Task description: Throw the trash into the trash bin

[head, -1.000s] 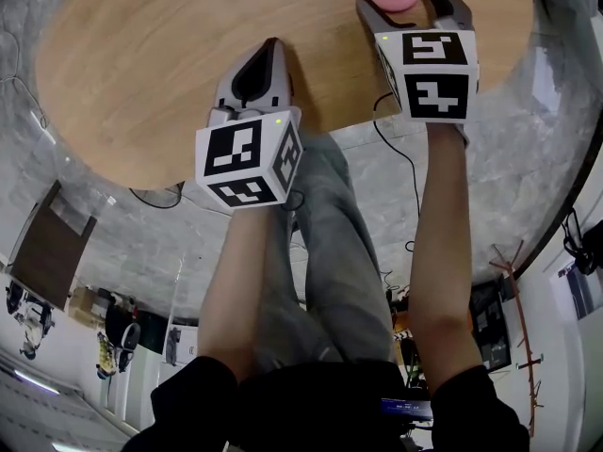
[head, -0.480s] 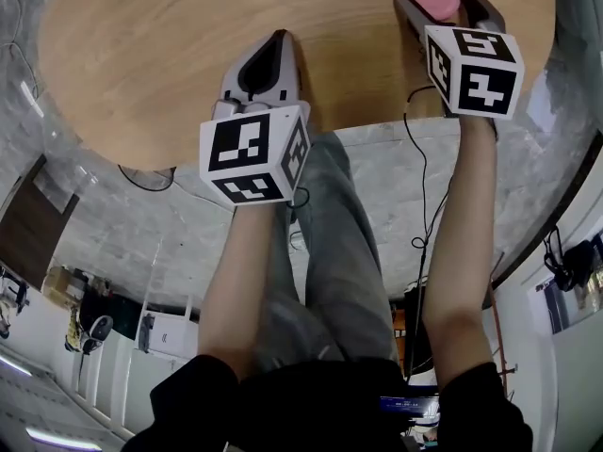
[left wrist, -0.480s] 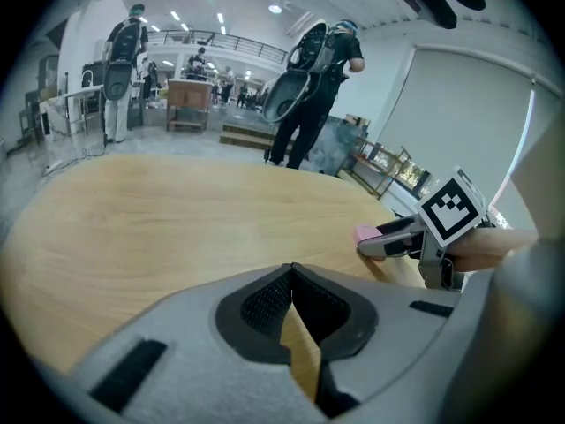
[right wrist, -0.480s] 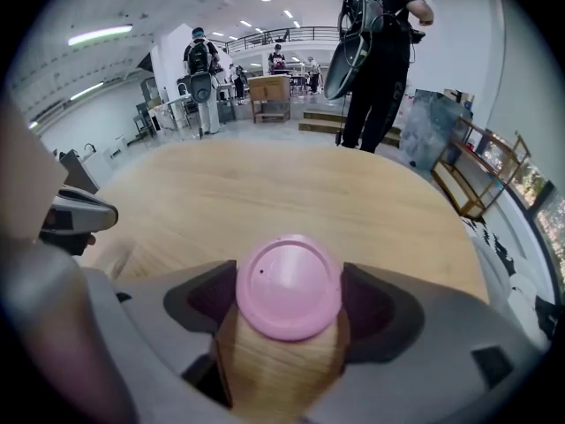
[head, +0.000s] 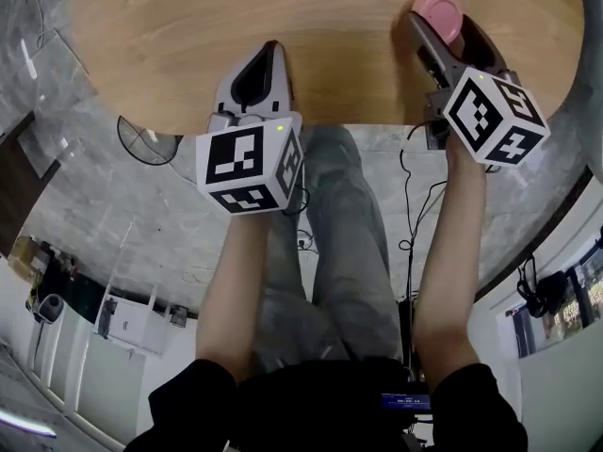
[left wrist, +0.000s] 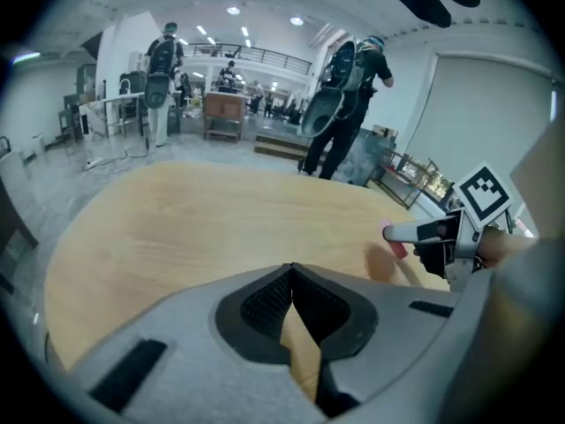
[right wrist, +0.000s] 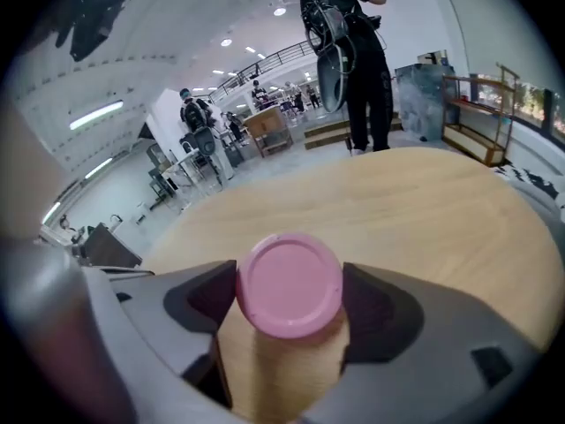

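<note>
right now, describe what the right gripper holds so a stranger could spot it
Find the round wooden table, then the right gripper at its near edge on the person's right. Clamped between its jaws is a pink item with a flat round face, the only pink thing in view.

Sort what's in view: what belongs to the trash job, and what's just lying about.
Belongs to the job:
- pink round disc-faced item, clamped between the jaws of the right gripper
- left gripper, shut and empty
- trash bin: not in view

Just lying about:
- round wooden table
- black cables on the grey floor
- people with backpacks in the background
</note>
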Demonstrator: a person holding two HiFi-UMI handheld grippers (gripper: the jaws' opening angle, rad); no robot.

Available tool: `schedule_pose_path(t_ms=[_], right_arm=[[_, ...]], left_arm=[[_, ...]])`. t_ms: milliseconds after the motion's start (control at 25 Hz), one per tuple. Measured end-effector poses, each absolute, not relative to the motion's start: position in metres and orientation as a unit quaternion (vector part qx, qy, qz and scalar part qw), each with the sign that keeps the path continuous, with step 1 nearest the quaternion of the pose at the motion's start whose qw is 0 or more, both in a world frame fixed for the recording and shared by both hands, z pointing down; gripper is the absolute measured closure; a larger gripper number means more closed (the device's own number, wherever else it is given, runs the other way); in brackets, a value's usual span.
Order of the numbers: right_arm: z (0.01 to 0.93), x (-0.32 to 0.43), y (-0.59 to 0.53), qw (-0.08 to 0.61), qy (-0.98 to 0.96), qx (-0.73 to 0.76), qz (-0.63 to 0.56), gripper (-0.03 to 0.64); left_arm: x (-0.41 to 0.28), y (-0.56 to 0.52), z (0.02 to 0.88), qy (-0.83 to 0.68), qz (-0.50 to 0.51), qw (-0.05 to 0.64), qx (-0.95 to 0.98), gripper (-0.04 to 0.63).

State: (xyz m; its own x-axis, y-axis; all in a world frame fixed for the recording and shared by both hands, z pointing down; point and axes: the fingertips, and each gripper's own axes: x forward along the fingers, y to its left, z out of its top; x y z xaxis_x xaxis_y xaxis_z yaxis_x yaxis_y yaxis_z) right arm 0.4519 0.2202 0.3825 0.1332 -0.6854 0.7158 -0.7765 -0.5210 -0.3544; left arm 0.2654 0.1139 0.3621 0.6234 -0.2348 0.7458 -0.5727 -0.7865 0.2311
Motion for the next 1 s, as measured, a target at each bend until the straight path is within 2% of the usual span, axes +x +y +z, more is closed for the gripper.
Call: schedule_pose_path(t_ms=[160,400,1000], right_arm=[[0.36,0.382,0.175,0.034,-0.542,0.72,0.432,0.288],[0.342,0.284,0.111,0.053,-0.615,0.661,0.428,0.288],[0.336,-0.005,-0.015,0.158,-0.784,0.451,0.396,0.288]], left_arm=[[0.207,0.094,0.354,-0.271,0.354,0.242,0.862,0.589],[0.112,0.057,0.343,-0.353,0.324,0.269,0.836,0.589],[-0.147,0.021,0.339,-0.548,0.253,0.34,0.721,0.589]])
